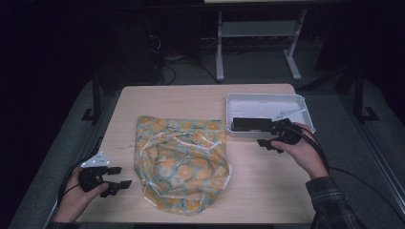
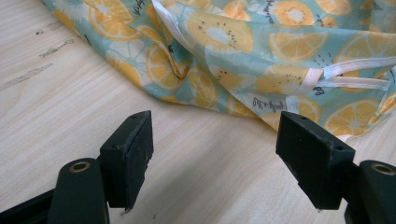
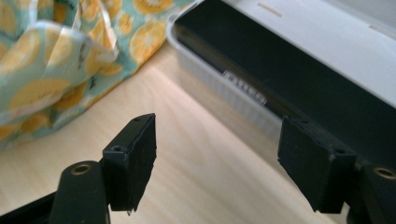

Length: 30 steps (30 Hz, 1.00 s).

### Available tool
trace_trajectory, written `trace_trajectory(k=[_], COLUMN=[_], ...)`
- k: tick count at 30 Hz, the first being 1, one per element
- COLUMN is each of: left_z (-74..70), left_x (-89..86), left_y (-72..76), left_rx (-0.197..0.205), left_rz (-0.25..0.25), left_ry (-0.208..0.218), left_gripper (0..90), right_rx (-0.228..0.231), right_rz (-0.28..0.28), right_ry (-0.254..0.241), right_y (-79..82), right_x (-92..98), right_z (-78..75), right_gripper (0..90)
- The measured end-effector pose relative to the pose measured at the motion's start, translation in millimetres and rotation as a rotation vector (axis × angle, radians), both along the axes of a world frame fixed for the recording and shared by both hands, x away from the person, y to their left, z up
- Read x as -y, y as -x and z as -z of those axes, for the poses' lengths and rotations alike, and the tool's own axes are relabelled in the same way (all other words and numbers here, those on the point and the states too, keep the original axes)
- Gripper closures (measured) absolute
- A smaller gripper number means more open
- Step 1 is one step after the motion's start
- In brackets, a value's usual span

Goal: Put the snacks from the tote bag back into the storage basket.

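A cloth bag [image 1: 181, 162] printed with orange and kiwi slices on pale teal lies crumpled mid-table, its white straps showing. My left gripper [image 1: 122, 176] rests near the table's front left corner, open, with its jaws pointing at the bag's lower left edge [image 2: 243, 51]. Bare wood lies between its pads [image 2: 215, 140]. My right gripper [image 1: 268, 135] is open at the front wall of a white tray [image 1: 267, 98]. In the right gripper view nothing is between its jaws [image 3: 217, 149]. A long black box [image 3: 289, 79] lies along the tray's near side [image 1: 250, 124].
The wooden table [image 1: 200, 98] has bare surface behind the bag and to its front right. The tray's far wall [image 3: 336, 42] stands behind the black box, and the cloth bag [image 3: 51, 70] lies to the left. Cables and grey desk legs [image 1: 219, 47] are on the dark floor beyond.
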<state>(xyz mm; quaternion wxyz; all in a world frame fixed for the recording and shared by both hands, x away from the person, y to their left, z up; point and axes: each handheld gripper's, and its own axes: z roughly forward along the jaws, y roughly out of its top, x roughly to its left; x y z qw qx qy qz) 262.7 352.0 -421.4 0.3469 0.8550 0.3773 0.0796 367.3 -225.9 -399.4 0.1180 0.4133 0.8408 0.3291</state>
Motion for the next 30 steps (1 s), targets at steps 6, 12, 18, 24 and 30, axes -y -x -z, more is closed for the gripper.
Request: trace_trajectory(k=[6, 12, 18, 24, 30], left_z=[-0.5, -0.5, -0.1, 0.5, 1.3], left_x=[-0.3, -0.7, -0.2, 1.4, 2.9], left_y=[0.2, 0.1, 0.2, 0.2, -0.1], left_rx=[0.005, 0.006, 0.008, 0.005, 0.007], left_rz=[-0.004, -0.004, -0.002, -0.001, 0.005], left_ry=[0.003, 0.0, -0.005, -0.006, -0.008], left_gripper=[26.4, 25.4, 25.1, 25.1, 25.1], right_rx=[0.009, 0.018, 0.033, 0.039, 0.043], right_rz=[-0.025, -0.034, -0.049, -0.055, -0.059], right_ry=[0.002, -0.017, -0.026, -0.033, -0.022], right_y=[17.2, 34.0, 52.4, 69.0, 80.8], right_x=[-4.0, -4.3, -4.2, -1.4, 0.0], right_z=[6.7, 10.2, 12.6, 17.4, 24.2], right_gripper=[27.1, 26.6, 25.8, 25.6, 25.6])
